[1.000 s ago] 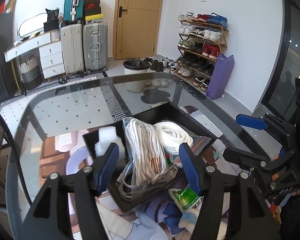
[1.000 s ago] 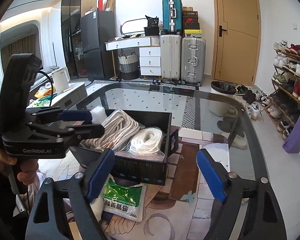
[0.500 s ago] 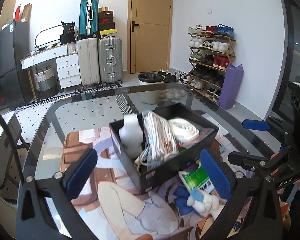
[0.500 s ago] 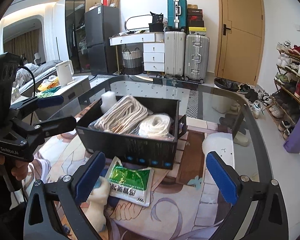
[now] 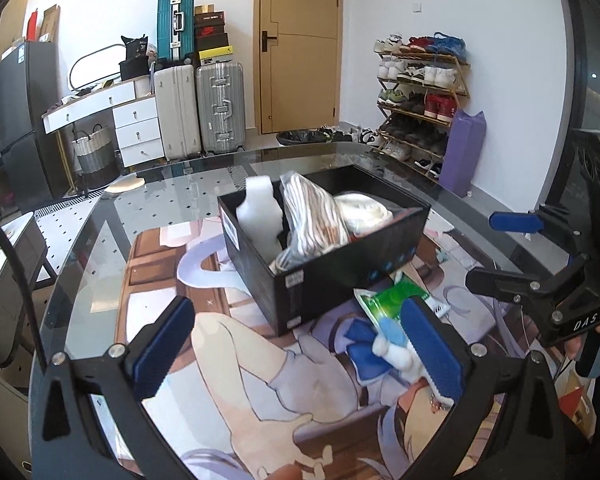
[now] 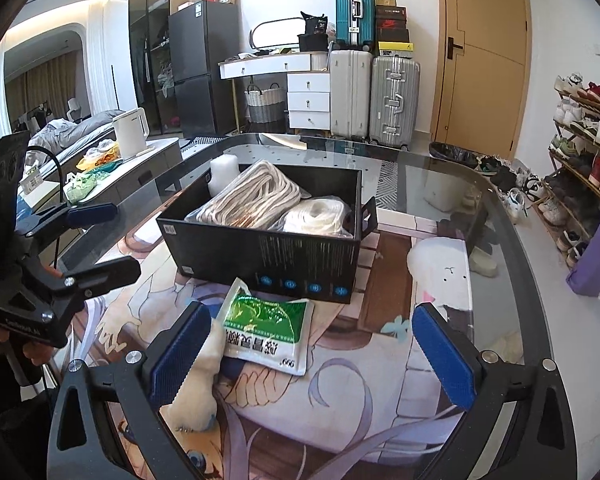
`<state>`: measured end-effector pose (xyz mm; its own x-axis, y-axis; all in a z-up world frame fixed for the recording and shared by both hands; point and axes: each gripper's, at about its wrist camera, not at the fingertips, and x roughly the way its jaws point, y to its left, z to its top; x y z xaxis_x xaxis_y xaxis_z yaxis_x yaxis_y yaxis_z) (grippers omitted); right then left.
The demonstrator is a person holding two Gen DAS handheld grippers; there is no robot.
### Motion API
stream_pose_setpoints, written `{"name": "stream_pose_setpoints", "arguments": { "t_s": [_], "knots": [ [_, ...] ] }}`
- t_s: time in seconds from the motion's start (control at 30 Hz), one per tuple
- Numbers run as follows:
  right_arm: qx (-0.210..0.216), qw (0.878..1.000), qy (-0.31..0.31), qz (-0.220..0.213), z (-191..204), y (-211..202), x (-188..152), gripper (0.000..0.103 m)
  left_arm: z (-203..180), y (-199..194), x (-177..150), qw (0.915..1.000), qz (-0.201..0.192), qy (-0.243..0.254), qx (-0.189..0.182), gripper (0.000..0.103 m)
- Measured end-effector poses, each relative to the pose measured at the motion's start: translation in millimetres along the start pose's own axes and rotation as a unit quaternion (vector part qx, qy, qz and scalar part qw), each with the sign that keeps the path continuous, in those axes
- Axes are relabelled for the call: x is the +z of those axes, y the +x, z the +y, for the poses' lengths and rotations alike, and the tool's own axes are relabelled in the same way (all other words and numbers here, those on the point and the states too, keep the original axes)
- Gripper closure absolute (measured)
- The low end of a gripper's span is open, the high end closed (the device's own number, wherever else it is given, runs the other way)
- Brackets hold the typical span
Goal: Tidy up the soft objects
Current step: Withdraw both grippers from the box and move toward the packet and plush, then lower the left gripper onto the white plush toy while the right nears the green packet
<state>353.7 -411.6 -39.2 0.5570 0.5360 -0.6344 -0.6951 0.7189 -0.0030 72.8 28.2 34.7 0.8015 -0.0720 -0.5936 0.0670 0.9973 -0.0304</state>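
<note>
You are working in a lived-in home, at a glass table (image 6: pixel 496 216) in an open room. Straight ahead of your tools stand a wooden door (image 5: pixel 300 44) and upright suitcases (image 5: pixel 220 108). Off to their right a shoe rack (image 5: pixel 420 88) is loaded with sneakers. To the left, the right tool's view takes in a dark fridge (image 6: pixel 204 68), a white kettle (image 6: pixel 130 132) and a bed (image 6: pixel 76 136) with crumpled bedding.
</note>
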Motion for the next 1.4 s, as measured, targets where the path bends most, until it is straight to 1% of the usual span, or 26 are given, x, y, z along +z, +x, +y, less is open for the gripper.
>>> {"name": "stream_pose_setpoints", "arguments": {
  "t_s": [0.2, 0.4, 0.8, 1.03, 1.1, 1.4],
  "knots": [
    [0.001, 1.0, 0.0, 0.014, 1.7, 2.1, -10.0, 0.001, -5.7, 0.7, -7.7, 1.0, 0.008, 0.001, -0.005, 0.0],
    [-0.001, 1.0, 0.001, 0.017, 0.8, 4.1, -10.7, 0.001, -11.7, 3.8, -11.7, 0.9997, 0.017, 0.004, -0.015, 0.0],
    [-0.01, 1.0, 0.011, 0.023, -8.1, 7.1, -14.6, 0.001, -29.9, 19.6, -20.2, 0.9975, 0.051, 0.011, -0.048, 0.0],
    [-0.009, 1.0, 0.01, 0.028, -7.9, 10.8, -16.6, 0.001, -37.0, 29.7, -20.2, 0.9964, 0.066, 0.01, -0.052, 0.0],
    [-0.009, 0.999, 0.01, 0.029, -7.8, 11.5, -16.9, 0.001, -38.4, 33.0, -19.6, 0.9958, 0.07, 0.007, -0.059, 0.0],
    [-0.011, 0.999, 0.015, 0.029, -9.1, 15.1, -18.8, 0.001, -47.9, 42.2, -21.1, 0.9936, 0.095, 0.028, -0.055, 0.0]
  ]
}}
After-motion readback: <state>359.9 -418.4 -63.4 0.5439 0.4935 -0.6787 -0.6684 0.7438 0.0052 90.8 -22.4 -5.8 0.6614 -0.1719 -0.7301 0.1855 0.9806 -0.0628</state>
